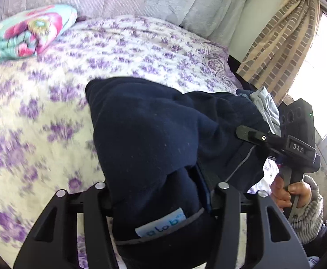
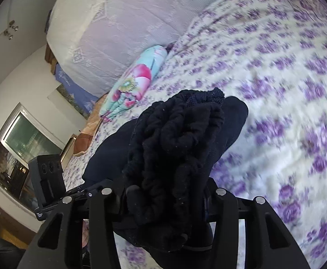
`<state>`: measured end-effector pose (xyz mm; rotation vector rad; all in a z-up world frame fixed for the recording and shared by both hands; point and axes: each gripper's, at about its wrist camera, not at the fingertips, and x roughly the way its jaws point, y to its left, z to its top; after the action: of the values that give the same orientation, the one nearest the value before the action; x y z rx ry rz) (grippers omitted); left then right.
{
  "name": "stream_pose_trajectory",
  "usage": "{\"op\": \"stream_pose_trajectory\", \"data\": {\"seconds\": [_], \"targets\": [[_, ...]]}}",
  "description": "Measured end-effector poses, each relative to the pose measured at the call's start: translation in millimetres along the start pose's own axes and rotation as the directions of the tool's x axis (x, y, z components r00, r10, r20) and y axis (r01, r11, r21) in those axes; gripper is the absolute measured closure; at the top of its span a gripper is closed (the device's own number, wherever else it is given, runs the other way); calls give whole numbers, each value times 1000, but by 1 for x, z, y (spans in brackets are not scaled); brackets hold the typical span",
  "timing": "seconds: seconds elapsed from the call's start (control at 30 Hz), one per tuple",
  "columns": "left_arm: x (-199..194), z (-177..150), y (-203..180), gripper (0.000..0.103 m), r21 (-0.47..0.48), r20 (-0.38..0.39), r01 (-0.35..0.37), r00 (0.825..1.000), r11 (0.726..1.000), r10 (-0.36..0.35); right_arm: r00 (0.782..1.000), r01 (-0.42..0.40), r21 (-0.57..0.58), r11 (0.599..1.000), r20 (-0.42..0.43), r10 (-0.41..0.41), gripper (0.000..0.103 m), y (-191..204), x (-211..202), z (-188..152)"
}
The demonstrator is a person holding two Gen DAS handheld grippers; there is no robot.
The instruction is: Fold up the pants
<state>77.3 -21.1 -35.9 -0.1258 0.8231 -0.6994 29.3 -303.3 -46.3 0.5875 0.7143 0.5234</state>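
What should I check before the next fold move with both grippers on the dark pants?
1. Left gripper closed on the pants: ok.
2. Right gripper closed on the bunched waistband: ok.
3. Pants lifted off the bedspread: cannot tell, far end hidden.
4. Fabric spread flat between the grippers: not ok, bunched.
5. Floral pillow away from the pants: ok.

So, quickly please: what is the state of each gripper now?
Left gripper: closed on the navy pants, near the label.
Right gripper: closed on the bunched waistband of the pants.
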Motion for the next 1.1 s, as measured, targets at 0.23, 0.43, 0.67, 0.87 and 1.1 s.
{"op": "stream_pose_trajectory", "data": {"seconds": [0.23, 0.43, 0.67, 0.87, 1.1], "targets": [[2, 81, 8, 55, 92, 71, -27, 997, 995, 20, 999, -16, -62, 998, 34, 18, 57, 7, 22, 82], [55, 197, 55, 54, 134, 131, -98, 988, 986, 81, 995, -5, -87, 996, 100, 13, 57, -8, 94, 195], [148, 290, 123, 54, 148, 134, -184, 977, 972, 165, 995, 49, -89, 995, 93, -41, 57, -54, 196, 282], [219, 310, 157, 53, 147, 99, -203, 977, 968, 190, 992, 116, -62, 991, 53, -113, 57, -98, 247, 311], [262, 299, 193, 4, 18, 2, -298, 955, 954, 298, 976, 211, 54, 976, -61, -208, 21, -148, 280, 310]]}}
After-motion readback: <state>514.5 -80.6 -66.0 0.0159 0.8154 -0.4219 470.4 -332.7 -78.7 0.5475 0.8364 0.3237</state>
